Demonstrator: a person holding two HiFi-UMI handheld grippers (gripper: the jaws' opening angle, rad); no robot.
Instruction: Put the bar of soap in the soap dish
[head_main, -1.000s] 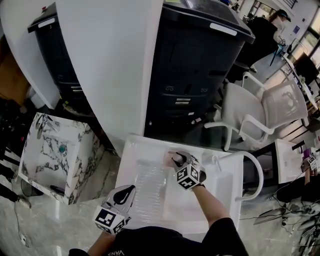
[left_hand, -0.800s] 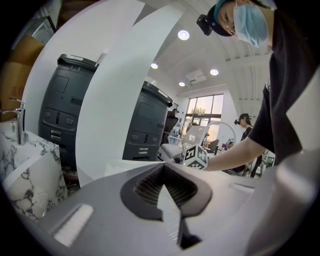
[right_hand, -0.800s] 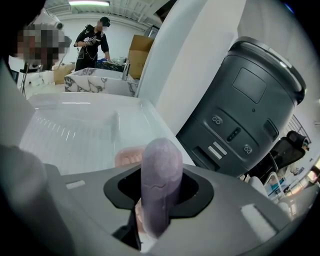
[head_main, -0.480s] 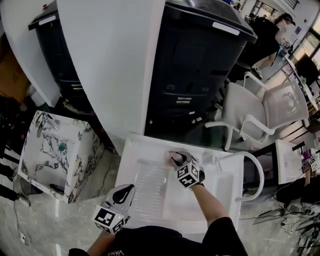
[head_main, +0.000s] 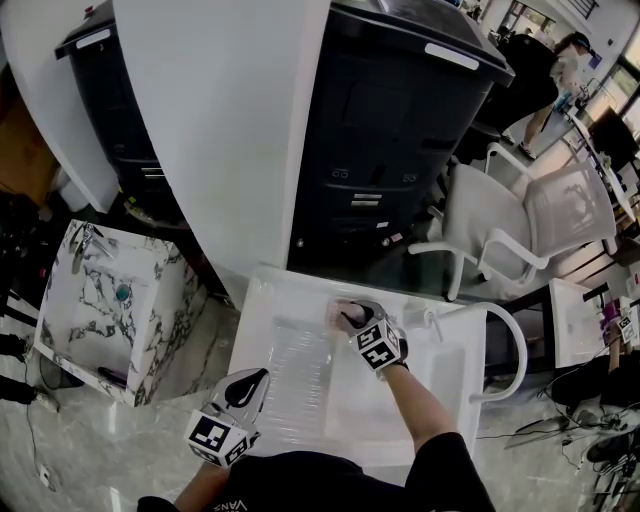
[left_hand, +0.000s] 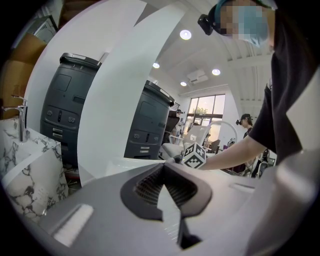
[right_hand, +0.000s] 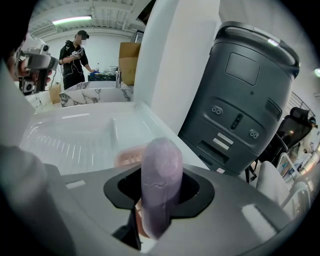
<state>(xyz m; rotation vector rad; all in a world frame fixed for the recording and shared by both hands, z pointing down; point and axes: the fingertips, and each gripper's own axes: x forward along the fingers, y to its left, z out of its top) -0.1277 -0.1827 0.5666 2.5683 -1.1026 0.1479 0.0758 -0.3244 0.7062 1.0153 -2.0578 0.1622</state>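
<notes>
head view: inventory, largest item first.

- white curved column (head_main: 220, 130), rising behind the table; fills the upper middle.
- two dark grey machines, one right of the column (head_main: 400, 140), one left of it (head_main: 110, 100), each with front panels and buttons.
- table (head_main: 262, 310), white, moulded top with a ribbed drainboard (head_main: 295, 375) at its left half; set at the foot of the column.
- marble washbasin (head_main: 160, 330), veined white and grey, well apart to the left of the table.
- white chairs (head_main: 510, 220), to the right behind the table.
- right gripper (head_main: 352, 320), over the far middle of the table, pointing downward; marker cube toward the person. right gripper view: fingers (right_hand: 200, 192) partly apart and clamped on the bar of soap.
- left gripper (head_main: 250, 385), near the table's front left edge, beside the drainboard. left gripper view (left_hand: 164, 167): fingers meet at the tips, nothing between them.
- soap dish (head_main: 338, 312), pink, on the table just beyond the right gripper's tips; in the right gripper view (right_hand: 127, 155) it shows directly behind the bar.
- bar of soap (right_hand: 161, 185), pale purple, rounded, standing on end between the right gripper's fingers, at the soap dish; cannot tell whether it touches the dish.
</notes>
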